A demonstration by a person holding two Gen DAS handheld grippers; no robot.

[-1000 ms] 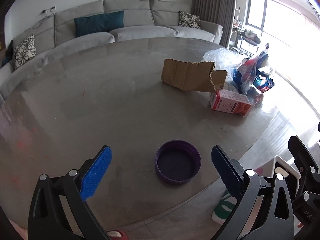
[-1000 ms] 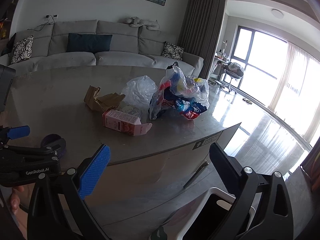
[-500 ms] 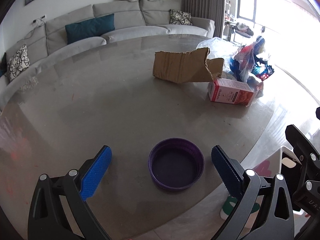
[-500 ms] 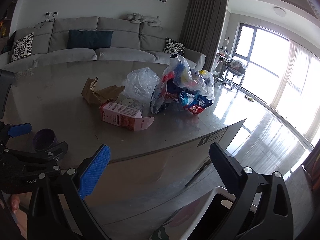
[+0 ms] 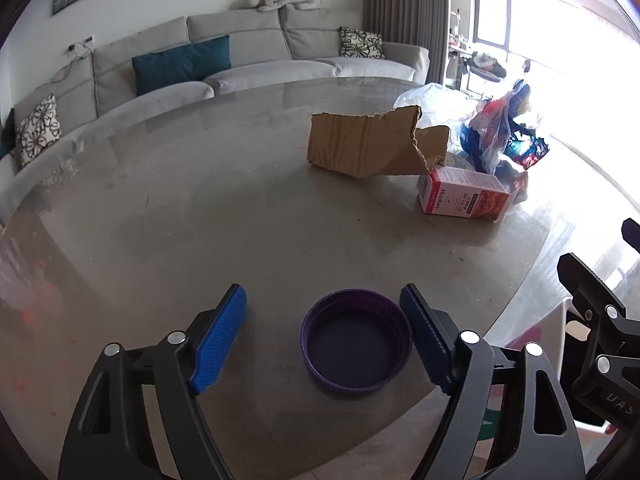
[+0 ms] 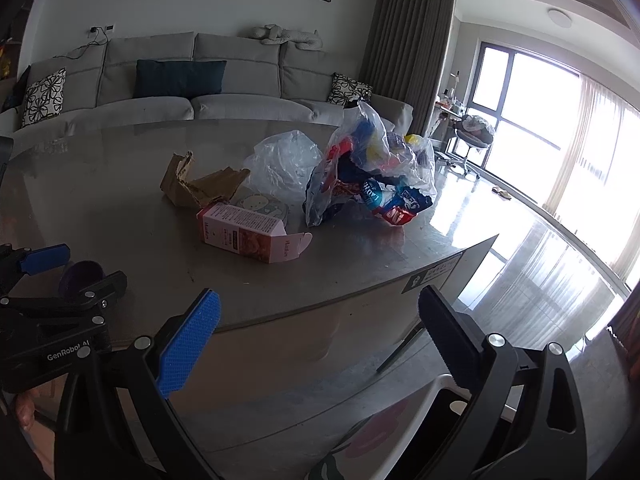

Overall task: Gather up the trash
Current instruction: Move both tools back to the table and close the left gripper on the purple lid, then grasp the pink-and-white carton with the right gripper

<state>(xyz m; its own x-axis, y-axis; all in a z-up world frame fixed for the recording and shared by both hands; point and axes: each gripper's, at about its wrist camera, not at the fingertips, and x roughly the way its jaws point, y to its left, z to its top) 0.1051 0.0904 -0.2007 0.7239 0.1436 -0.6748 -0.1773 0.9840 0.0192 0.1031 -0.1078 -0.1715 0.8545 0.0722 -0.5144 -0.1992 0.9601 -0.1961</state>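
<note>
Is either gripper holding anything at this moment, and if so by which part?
Nothing is held. The left gripper is open around the purple lid without clamping it; the right gripper is open, off the table.

Left wrist view looks down, close over the worktop (image 5: pixel 200 220); right wrist view looks from beside its edge; both share the pink carton (image 5: pixel 464 196).

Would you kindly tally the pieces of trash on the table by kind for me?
Purple plastic lid: 1
Torn cardboard piece: 1
Pink carton box: 1
Plastic bags: 2, a clear one and one stuffed with wrappers
Round cartoon-print item: 1
Total: 6
</note>
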